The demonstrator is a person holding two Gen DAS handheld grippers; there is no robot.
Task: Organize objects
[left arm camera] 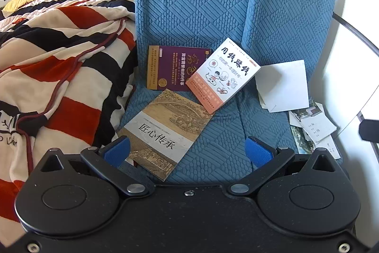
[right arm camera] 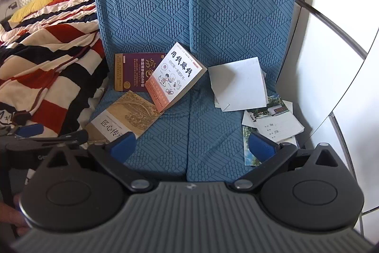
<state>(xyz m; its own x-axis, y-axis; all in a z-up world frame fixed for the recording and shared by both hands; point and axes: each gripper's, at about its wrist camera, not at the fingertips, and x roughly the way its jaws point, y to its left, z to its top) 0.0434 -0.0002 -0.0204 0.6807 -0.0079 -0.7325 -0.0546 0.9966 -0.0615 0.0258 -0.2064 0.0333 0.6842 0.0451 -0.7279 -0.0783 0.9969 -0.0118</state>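
Left wrist view: both hand-held grippers (left arm camera: 187,149) (right arm camera: 193,145) held apart, empty; overlapped glossy paperback books (left arm camera: 222,75) at frame centre could be knocked sliding.

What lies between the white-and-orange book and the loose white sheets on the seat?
Only bare blue cushion, with the seam between the two seat pads. The right wrist view shows the white-and-orange book and white sheets apart.

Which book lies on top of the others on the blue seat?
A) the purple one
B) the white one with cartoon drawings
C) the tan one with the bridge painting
B: the white cartoon-covered book overlaps both the purple book and a corner of the tan bridge-painting book.
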